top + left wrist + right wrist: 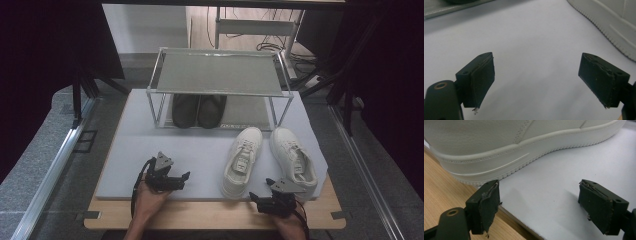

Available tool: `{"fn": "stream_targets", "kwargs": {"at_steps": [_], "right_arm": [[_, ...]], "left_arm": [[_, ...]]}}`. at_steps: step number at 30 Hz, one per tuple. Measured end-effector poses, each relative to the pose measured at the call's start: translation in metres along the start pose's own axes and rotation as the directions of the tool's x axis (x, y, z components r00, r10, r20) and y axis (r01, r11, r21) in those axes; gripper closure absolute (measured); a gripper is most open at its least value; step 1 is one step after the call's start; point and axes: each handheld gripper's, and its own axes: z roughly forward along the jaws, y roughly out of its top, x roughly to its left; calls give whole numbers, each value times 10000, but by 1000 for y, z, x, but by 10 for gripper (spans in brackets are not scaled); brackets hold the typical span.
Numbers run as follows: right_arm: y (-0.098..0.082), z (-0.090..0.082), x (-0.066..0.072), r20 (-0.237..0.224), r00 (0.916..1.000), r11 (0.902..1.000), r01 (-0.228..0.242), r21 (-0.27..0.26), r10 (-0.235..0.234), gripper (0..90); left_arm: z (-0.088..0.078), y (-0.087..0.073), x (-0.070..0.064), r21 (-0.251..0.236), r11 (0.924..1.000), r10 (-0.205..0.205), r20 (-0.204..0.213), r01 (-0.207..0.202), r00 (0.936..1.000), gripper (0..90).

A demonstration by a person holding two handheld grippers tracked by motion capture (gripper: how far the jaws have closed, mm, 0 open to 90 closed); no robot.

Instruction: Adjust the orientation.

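Two white sneakers stand on the grey mat [150, 145], the left one [242, 160] and the right one [294, 157], toes away from me. My left gripper [183, 179] lies low on the mat left of them, pointing right, jaws wide open with nothing between them [536, 80]; the left sneaker's ribbed sole [614, 27] shows ahead at upper right. My right gripper [261, 189] sits at the mat's front edge between the two heels. It is open [539, 205] and empty, just beside the left sneaker's heel [511, 145], apart from it.
A metal shoe rack [217, 72] stands at the back of the mat, with a pair of dark shoes [199, 110] on its lower level. The mat lies on a wooden table [200, 215], whose bare strip [439, 195] runs along the front.
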Motion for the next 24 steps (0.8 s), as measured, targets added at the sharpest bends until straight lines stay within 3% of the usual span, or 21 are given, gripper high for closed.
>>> {"fn": "stream_targets", "kwargs": {"at_steps": [6,14,16,24], "right_arm": [[0,0,0,12,10000,10000,15,-2,-15,176],[0,0,0,1,10000,10000,6,-1,-6,176],[0,0,0,5,10000,10000,7,5,-7,176],[0,0,2,73,10000,10000,6,21,-6,159]], "left_arm": [[0,-11,-3,129,9997,204,-190,-201,9996,140],[6,-24,-2,528,9985,179,-484,-154,9987,140],[7,-26,0,361,9993,-3,-361,16,9993,138],[6,-35,-1,-206,9998,-4,-396,-4,9992,136]]}}
